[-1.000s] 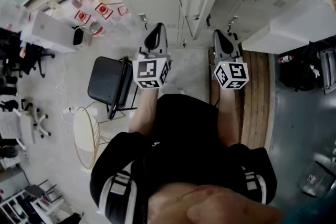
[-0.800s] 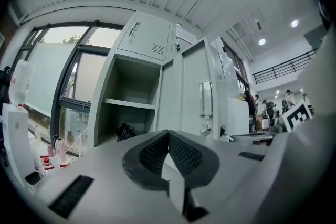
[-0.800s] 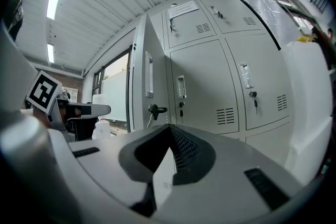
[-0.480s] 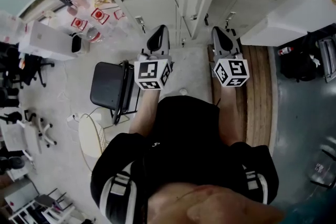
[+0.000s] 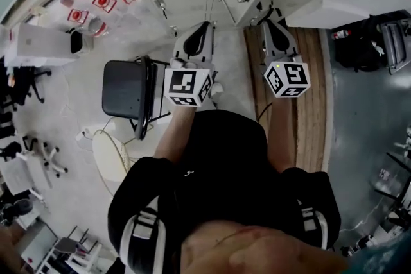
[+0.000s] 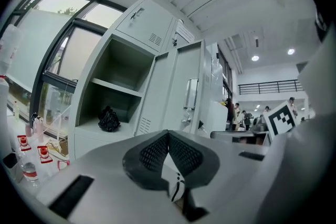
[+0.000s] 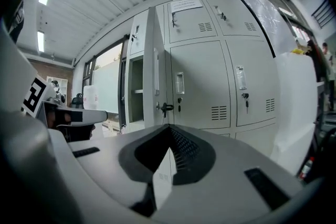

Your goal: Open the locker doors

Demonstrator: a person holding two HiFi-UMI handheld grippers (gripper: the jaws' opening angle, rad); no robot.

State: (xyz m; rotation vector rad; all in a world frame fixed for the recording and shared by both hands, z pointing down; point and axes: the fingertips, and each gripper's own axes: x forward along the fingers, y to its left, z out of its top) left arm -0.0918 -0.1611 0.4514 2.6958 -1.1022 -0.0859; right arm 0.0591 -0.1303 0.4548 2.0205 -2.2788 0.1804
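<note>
left gripper (image 6: 168, 134): jaws pressed together, nothing between | right gripper (image 7: 169, 127): jaws together, empty | lockers (image 7: 202, 86): ahead, apart from both grippers | open door (image 6: 184, 86): beside a bared compartment

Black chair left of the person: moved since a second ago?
No. The black chair sits just as it did against the round white table beside it; both slid together in the head view, so the camera shifted, not the chair.
</note>
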